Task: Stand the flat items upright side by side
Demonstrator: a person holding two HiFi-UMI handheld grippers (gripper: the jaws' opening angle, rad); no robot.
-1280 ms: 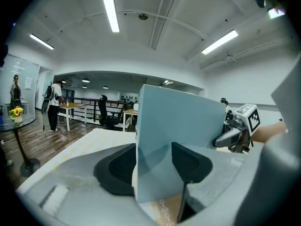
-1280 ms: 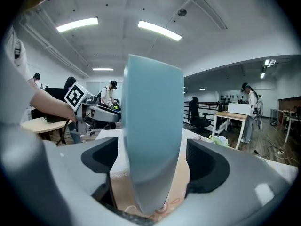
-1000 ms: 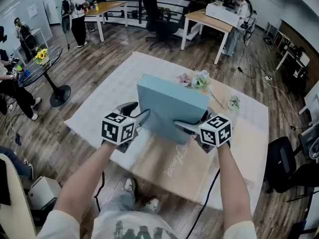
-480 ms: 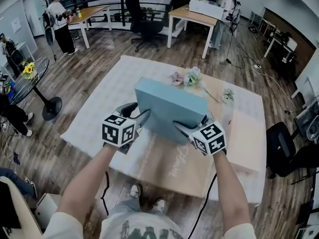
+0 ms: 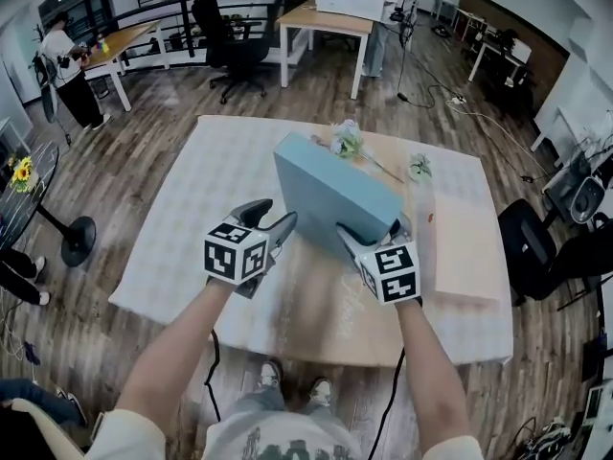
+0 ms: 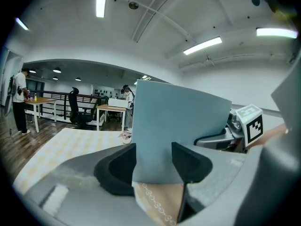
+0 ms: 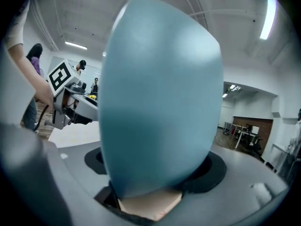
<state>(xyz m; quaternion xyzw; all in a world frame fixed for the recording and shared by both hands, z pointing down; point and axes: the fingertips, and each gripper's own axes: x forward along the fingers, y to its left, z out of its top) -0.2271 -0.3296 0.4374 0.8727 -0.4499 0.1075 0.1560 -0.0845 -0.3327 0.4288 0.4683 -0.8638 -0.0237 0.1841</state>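
Note:
A flat blue box (image 5: 335, 195) stands on edge on the table, running from back left to front right. My right gripper (image 5: 372, 234) is shut on its near right corner. In the right gripper view the box (image 7: 160, 93) fills the gap between the jaws, which have just been closing on it. My left gripper (image 5: 278, 226) is open and sits just off the box's broad face. In the left gripper view the box (image 6: 181, 121) stands beyond the fingertips, with nothing between them. A flat pale pink box (image 5: 462, 252) lies on the table to the right.
The table carries a white checked cloth (image 5: 206, 185) and a tan mat (image 5: 316, 305). Flower sprigs (image 5: 347, 140) lie behind the blue box, and another sprig (image 5: 418, 168) is further right. A black chair (image 5: 532, 247) stands off the table's right side. People and desks fill the far room.
The blue box has turned from facing me to running diagonally. My left gripper has come off its left edge and now faces the broad side. The right gripper keeps its corner.

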